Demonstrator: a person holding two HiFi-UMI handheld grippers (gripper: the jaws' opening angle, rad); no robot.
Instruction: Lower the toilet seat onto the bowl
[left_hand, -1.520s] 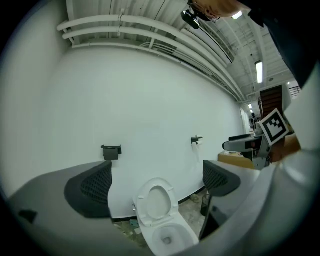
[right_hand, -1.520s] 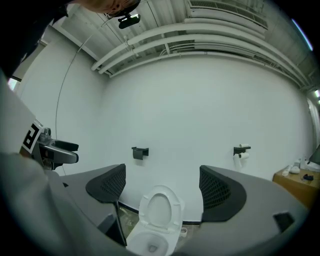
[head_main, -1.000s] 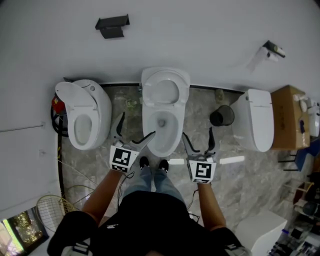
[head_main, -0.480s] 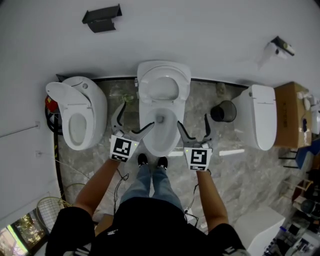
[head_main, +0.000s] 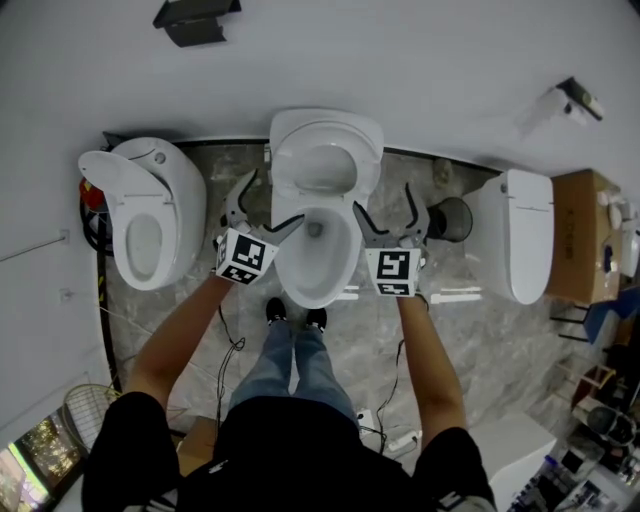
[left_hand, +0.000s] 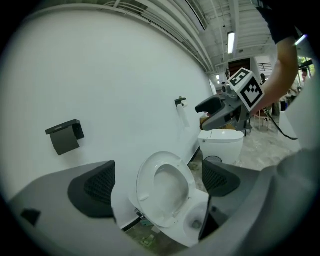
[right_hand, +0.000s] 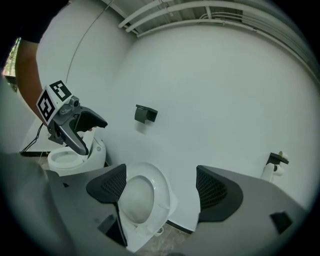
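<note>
The middle white toilet has its seat (head_main: 326, 160) raised against the wall, above the open bowl (head_main: 318, 262). My left gripper (head_main: 268, 205) hangs open over the bowl's left rim, short of the seat. My right gripper (head_main: 385, 207) stands open at the bowl's right rim, level with the left one. In the left gripper view the raised seat (left_hand: 165, 187) shows between the spread jaws of the left gripper (left_hand: 157, 182), untouched. In the right gripper view the seat (right_hand: 142, 197) lies beyond the left pad of the right gripper (right_hand: 160, 186), nothing held.
Another toilet (head_main: 150, 215) with its seat up stands at the left. A toilet with a closed lid (head_main: 520, 235) stands at the right, a black bin (head_main: 445, 225) between. A cardboard box (head_main: 575, 235) sits far right. A black holder (head_main: 195, 20) hangs on the wall.
Both grippers have moved forward from the bowl's front to its sides, nearer the raised seat. The person has stepped closer to the toilet. The seat has not moved.
</note>
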